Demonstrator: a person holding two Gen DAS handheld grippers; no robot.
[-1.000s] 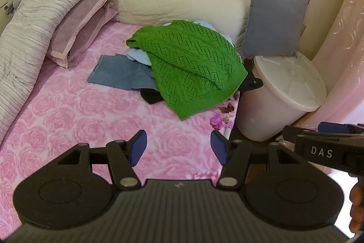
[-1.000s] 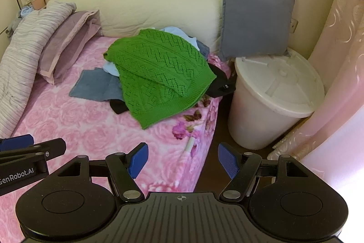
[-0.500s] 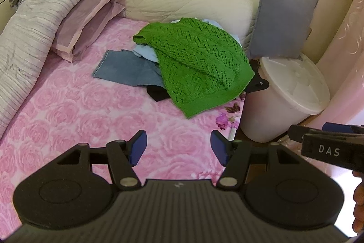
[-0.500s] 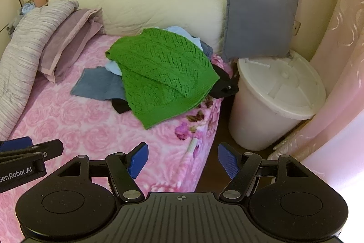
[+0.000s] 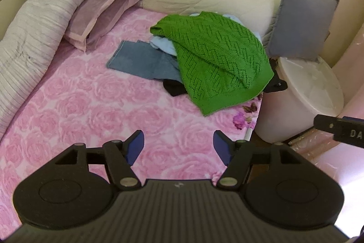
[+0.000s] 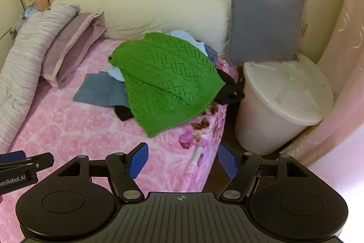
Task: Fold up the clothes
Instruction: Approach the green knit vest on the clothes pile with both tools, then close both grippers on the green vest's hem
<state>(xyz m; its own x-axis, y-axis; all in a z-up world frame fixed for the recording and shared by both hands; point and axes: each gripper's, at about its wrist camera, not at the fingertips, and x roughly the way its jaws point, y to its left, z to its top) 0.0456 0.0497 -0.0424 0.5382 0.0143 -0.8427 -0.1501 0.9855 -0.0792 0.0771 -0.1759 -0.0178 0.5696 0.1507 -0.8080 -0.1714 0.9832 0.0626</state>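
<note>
Two handheld grippers hover over a bed w/ a pink rose-print sheet (image 5: 95,106), both angled down toward a heap of unfolded clothes near the bed's far right corner.

Left gripper (image 5: 178,144): its blue-padded fingers (image 5: 136,145) are apart and opening wider, nothing between them, only bare sheet below. Right gripper (image 6: 182,159): fingers (image 6: 138,159) also spread apart and empty, hanging over the bed's right edge. Neither touches any fabric; the wide stance reads as prep for a first pinch.

The heap: a green knit sweater (image 5: 218,58) lies on top, draped loosely w/ its hem toward the grippers, so it's probably the first piece to take. Under it, a light blue garment (image 5: 162,43) peeks out at the left, a grey-blue denim piece (image 5: 141,60) lies flat toward the bed's middle, and a black item (image 5: 174,88) shows at the near edge; another black bit (image 6: 229,90) hangs off the bed side. Nothing is folded yet.

The open sheet between grippers and pile looks like the likely folding area. Along the left, a rolled grey quilt (image 5: 34,33) and a mauve pillow (image 5: 102,6) are pushed aside, leaving that space. A cream bolster (image 6: 159,10) lines the wall; a grey cushion (image 6: 264,19) leans on a lidded white bin (image 6: 282,101) beside the bed, next to a pink curtain (image 6: 341,60).
</note>
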